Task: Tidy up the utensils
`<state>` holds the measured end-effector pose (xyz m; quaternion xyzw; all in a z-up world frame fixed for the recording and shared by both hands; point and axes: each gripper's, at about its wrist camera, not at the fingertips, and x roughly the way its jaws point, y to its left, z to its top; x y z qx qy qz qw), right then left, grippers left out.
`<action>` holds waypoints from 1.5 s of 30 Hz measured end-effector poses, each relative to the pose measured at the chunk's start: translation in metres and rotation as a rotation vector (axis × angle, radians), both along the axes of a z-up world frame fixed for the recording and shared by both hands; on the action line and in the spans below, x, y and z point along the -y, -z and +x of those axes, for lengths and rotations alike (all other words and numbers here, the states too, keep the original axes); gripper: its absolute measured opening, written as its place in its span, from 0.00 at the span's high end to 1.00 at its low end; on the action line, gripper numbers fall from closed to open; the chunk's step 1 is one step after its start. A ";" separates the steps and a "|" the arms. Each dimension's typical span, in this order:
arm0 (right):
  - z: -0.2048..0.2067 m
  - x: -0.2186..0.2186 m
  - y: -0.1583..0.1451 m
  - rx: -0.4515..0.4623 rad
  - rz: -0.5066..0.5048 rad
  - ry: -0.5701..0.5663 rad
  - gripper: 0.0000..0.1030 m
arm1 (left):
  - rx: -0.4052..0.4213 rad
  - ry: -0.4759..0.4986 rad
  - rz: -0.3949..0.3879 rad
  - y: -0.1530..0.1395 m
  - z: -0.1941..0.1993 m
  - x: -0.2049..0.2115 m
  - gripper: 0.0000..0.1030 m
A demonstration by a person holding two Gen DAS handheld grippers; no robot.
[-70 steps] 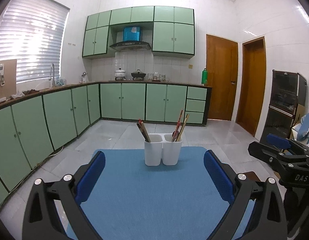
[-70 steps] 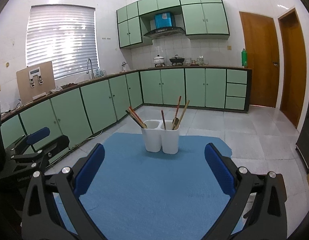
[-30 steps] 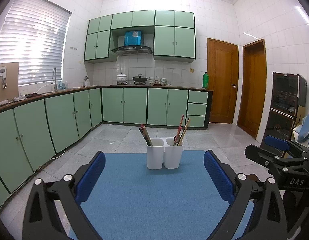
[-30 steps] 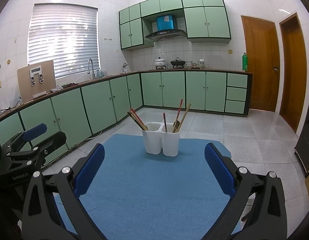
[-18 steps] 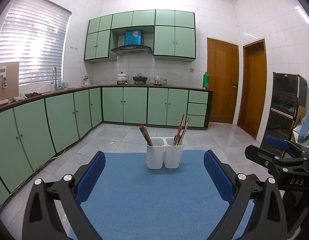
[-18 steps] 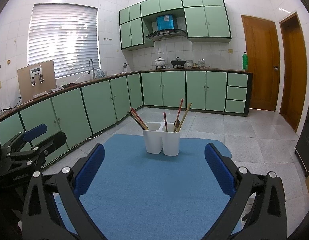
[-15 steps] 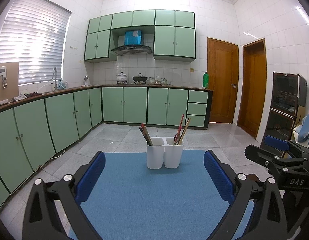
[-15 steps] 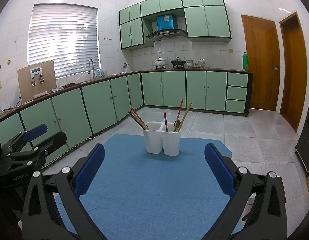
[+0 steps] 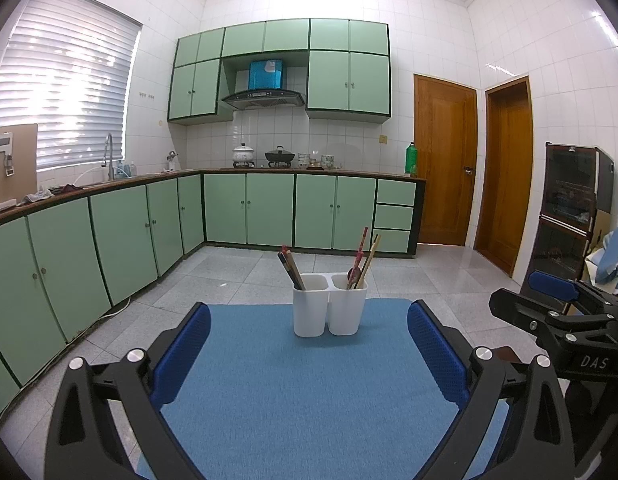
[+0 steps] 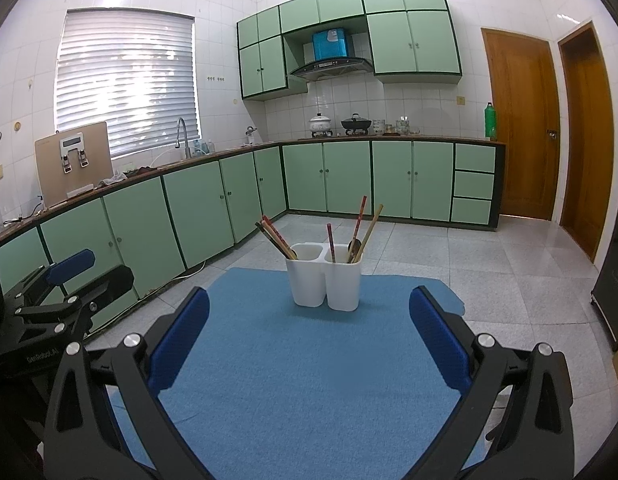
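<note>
A white two-compartment utensil holder (image 9: 329, 310) (image 10: 324, 282) stands at the far end of a blue mat (image 9: 301, 392) (image 10: 309, 372). Its left compartment holds chopsticks (image 9: 291, 270) (image 10: 273, 237) leaning left. The right compartment holds a spoon and chopsticks (image 9: 363, 260) (image 10: 361, 230) leaning right. My left gripper (image 9: 309, 352) hangs open over the near part of the mat, well short of the holder, with nothing between its blue pads. My right gripper (image 10: 309, 340) is likewise open and empty, facing the holder from the right side.
The mat covers a small table with tiled floor beyond. Green kitchen cabinets (image 9: 109, 240) run along the left and back walls. Wooden doors (image 9: 445, 164) and a dark cabinet (image 9: 569, 216) stand at the right. Each gripper shows at the edge of the other's view.
Since 2.3 s ago both cameras have tilted up a little, so the holder sits lower in view. Over the last second nothing has visibly moved.
</note>
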<state>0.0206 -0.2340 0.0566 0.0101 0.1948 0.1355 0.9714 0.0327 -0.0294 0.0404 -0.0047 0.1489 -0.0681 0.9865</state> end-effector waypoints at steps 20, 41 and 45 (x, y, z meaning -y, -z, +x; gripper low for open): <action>-0.002 -0.005 0.001 -0.002 0.002 0.001 0.06 | -0.003 0.001 0.002 0.002 -0.001 0.000 0.06; -0.005 -0.010 0.005 -0.010 -0.001 -0.001 0.06 | -0.008 0.006 0.000 0.004 0.002 0.000 0.06; -0.003 -0.009 0.005 -0.010 -0.001 -0.001 0.06 | -0.010 0.008 -0.001 0.004 0.002 0.001 0.06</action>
